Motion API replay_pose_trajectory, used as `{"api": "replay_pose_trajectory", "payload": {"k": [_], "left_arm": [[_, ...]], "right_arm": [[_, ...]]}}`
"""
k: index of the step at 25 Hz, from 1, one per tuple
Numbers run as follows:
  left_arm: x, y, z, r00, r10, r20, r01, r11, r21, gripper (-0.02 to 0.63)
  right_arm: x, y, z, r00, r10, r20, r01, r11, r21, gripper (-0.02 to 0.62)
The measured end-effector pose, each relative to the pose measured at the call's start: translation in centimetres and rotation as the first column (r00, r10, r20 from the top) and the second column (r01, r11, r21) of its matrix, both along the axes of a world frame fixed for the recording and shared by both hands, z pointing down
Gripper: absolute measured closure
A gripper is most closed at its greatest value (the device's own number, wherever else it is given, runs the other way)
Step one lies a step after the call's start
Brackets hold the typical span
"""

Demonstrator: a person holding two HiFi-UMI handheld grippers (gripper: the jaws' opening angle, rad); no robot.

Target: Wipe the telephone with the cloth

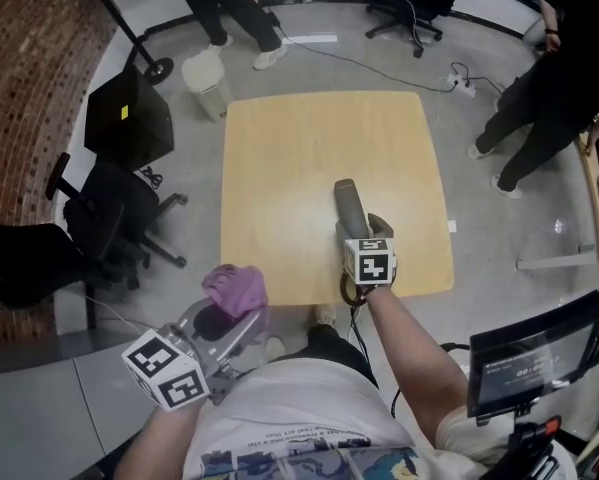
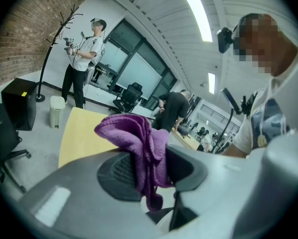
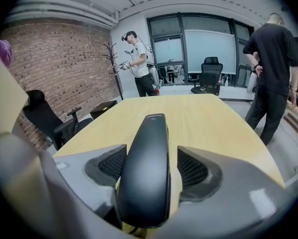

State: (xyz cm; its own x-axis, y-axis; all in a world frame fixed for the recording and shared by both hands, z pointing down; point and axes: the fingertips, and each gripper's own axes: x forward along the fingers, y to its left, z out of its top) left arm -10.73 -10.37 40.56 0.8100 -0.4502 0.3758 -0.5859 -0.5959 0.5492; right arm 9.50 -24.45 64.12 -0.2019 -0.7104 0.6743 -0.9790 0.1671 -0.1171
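Head view: black plastic telephone handset point(image 1: 348, 206) lies on the square light-wood table point(image 1: 319, 138), near its front edge and pointing away from the person. The right gripper point(image 1: 358, 224) straddles its near end. The left gripper point(image 1: 229, 316) is off the table, over the grey floor point(image 1: 194, 218) at the lower left, with a purple fleecy cloth point(image 1: 235, 286) bunched at its tip. Cloth and handset are well apart. Left gripper view: jaws clamped on the cloth point(image 2: 139, 143); the fabric is pinched between the pads, with a wad sticking up above them and a tail hanging below. The table point(image 2: 79, 133) sits behind, and a standing person point(image 2: 81, 59) is by the brick wall further back. Right gripper view: jaws spread wide, handset point(image 3: 149, 168) between them and resting on the table point(image 3: 208, 118). A strip of tabletop shows between the handset and the right-hand pad point(image 3: 191, 167), so there's no squeeze on it. The left-hand pad sits just beside the handset; can't tell if it touches.
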Motion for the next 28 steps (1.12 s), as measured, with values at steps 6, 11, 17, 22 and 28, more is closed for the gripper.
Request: {"api": "replay_pose_trajectory", "payload": {"k": [6, 11, 17, 22, 28], "left_arm": [[0.0, 0.0, 0.3, 1.0, 0.005, -0.01, -0.005, 1.0, -0.001, 0.456], [0.0, 0.0, 0.1, 0.999, 0.033, -0.036, -0.033, 0.999, 0.0, 0.456], [-0.2, 0.9, -0.1, 0.995, 0.074, -0.063, -0.072, 0.997, 0.034, 0.456], [-1.7, 3.1, 0.1, 0.99, 0.104, -0.099, -0.099, 0.993, 0.059, 0.457], [-4.1, 6.6, 0.9, 0.975, 0.169, -0.141, -0.159, 0.984, 0.08, 0.456]], "right_arm": [[0.1, 1.3, -0.6, 0.999, -0.044, -0.014, 0.044, 0.999, 0.028, 0.267], [-0.1, 3.9, -1.5, 0.998, -0.052, -0.038, 0.053, 0.998, 0.025, 0.264], [0.0, 8.0, -3.0, 0.995, -0.058, -0.085, 0.061, 0.998, 0.033, 0.264], [-0.7, 11.7, -5.6, 0.982, -0.071, -0.177, 0.086, 0.993, 0.079, 0.264], [-4.8, 17.4, -9.3, 0.973, -0.105, -0.208, 0.129, 0.986, 0.109, 0.3]]}}
